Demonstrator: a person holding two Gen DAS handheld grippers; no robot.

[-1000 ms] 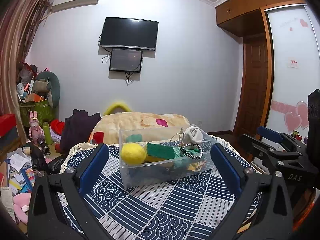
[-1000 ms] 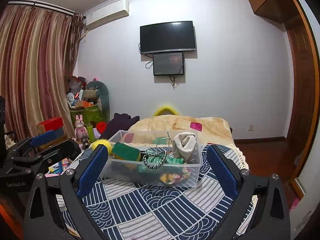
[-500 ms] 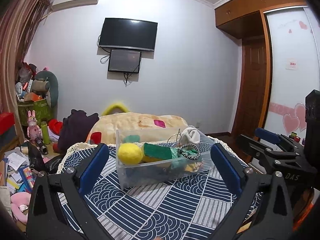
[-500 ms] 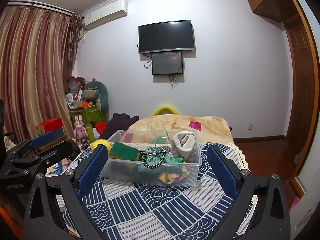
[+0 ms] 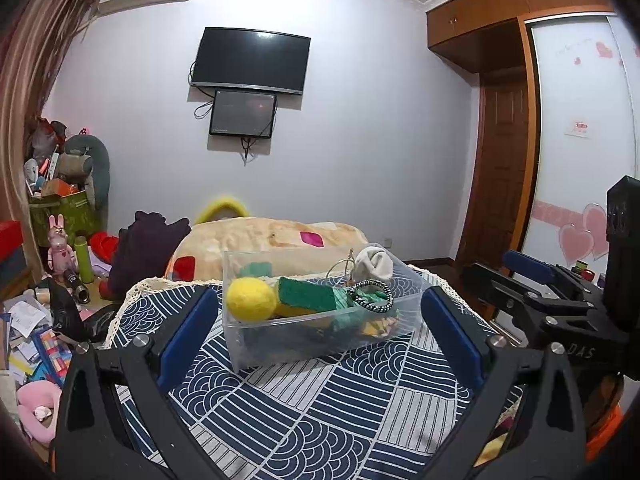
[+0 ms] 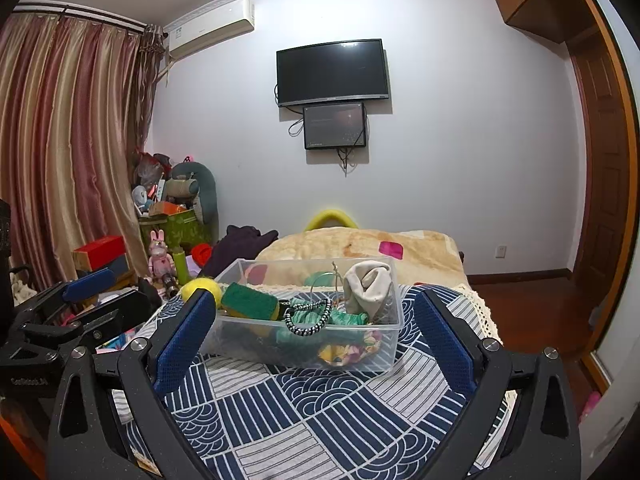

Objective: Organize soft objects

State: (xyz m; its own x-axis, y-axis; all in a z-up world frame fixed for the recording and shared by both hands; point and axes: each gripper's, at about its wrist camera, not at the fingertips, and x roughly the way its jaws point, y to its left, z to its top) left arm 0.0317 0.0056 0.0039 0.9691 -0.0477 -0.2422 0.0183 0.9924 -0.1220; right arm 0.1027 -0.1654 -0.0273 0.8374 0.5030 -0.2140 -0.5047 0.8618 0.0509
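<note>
A clear plastic bin (image 5: 280, 344) (image 6: 384, 352) stands on a table with a navy patterned cloth (image 5: 320, 412) (image 6: 304, 412). It holds a yellow felt ball (image 5: 251, 299) (image 6: 200, 289), a green and yellow sponge (image 5: 310, 298) (image 6: 250, 306), a braided black-and-white hair tie (image 5: 372, 294) (image 6: 308, 318), a white sock (image 5: 374, 262) (image 6: 368, 284) and other cloth items. My left gripper (image 5: 318, 328) is open and empty, short of the bin. My right gripper (image 6: 312, 332) is open and empty, also short of the bin.
The right gripper's body (image 5: 560, 300) shows at the right of the left wrist view; the left gripper's body (image 6: 68, 316) shows at the left of the right wrist view. A bed with a beige blanket (image 5: 272, 236) lies behind the table. Clutter and toys (image 5: 48, 280) cover the floor at left.
Both grippers stay open. The bin sits slightly lower and farther left in the left wrist view; the views have shifted only a little.
</note>
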